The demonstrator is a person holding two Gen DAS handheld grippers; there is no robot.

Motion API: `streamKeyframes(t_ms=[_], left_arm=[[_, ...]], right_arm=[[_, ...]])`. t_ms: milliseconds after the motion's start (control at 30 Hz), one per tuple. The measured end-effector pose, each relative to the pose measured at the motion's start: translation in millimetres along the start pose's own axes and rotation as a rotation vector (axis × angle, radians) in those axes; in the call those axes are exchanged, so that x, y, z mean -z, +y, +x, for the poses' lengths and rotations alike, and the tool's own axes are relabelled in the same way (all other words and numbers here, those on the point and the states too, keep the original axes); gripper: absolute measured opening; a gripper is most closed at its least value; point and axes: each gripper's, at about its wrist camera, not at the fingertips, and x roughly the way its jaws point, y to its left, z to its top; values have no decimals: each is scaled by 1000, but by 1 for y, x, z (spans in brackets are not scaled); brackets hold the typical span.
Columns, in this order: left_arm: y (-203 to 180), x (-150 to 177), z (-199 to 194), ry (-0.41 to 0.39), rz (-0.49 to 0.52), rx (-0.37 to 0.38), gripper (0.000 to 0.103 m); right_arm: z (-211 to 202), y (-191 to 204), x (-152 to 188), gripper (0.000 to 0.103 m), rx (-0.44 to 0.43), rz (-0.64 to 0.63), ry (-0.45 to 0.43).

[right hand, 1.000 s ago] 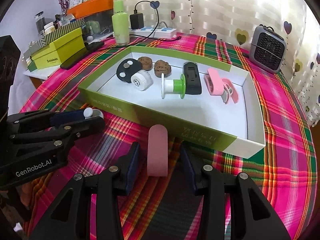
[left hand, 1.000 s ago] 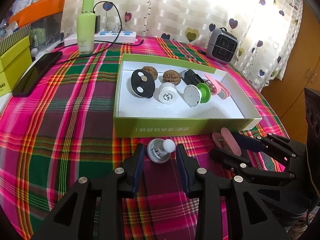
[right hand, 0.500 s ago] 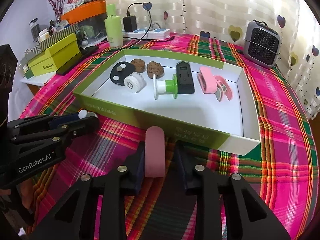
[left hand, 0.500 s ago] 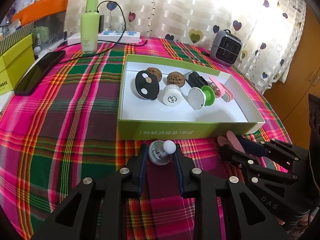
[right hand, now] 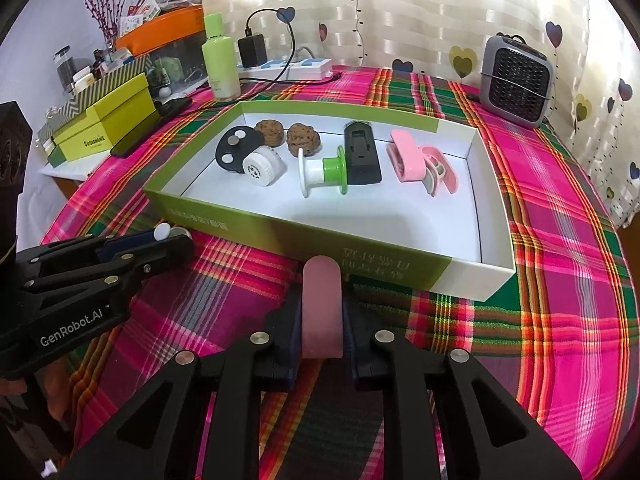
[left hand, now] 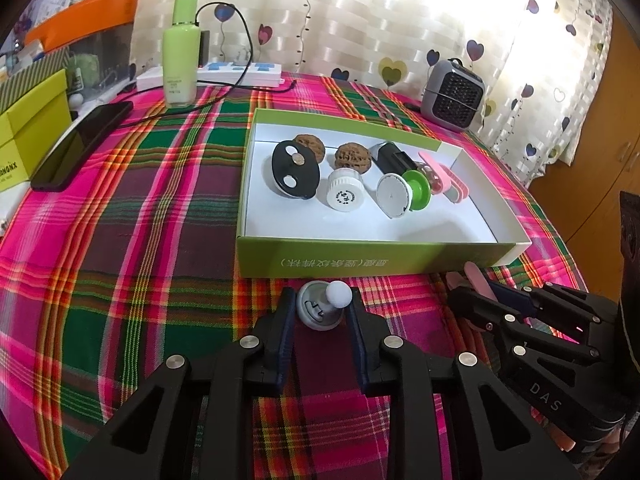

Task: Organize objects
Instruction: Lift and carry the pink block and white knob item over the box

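A green box (left hand: 376, 262) with a white inside holds a black disc (left hand: 295, 170), two walnuts (left hand: 352, 156), a white cap, a green-and-white spool (left hand: 404, 194), a black clip and a pink clip (right hand: 420, 162). In front of it my left gripper (left hand: 320, 314) is shut on a grey round piece with a white knob (left hand: 324, 306). My right gripper (right hand: 322, 316) is shut on a flat pink piece (right hand: 322, 308) just before the box's near wall (right hand: 304, 236). Each gripper shows in the other's view.
The table has a pink-and-green plaid cloth (left hand: 120, 240). A phone (left hand: 80, 144), a green bottle (left hand: 180, 52) and a power strip (left hand: 228, 74) lie at the back left. A small grey heater (left hand: 454, 96) stands at the back right. Yellow-green boxes (right hand: 104, 124) sit far left.
Both grippers have closed: the left onto the grey knob piece, the right onto the pink piece. Both pieces have risen a little off the cloth.
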Motion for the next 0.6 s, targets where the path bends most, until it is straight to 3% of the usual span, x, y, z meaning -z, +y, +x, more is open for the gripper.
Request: streamKeyframes(t_ms=[600], left_arm=[[-3, 3, -7, -16, 14, -12, 23]], right_arm=[[-4, 3, 5, 19, -24, 15, 2]])
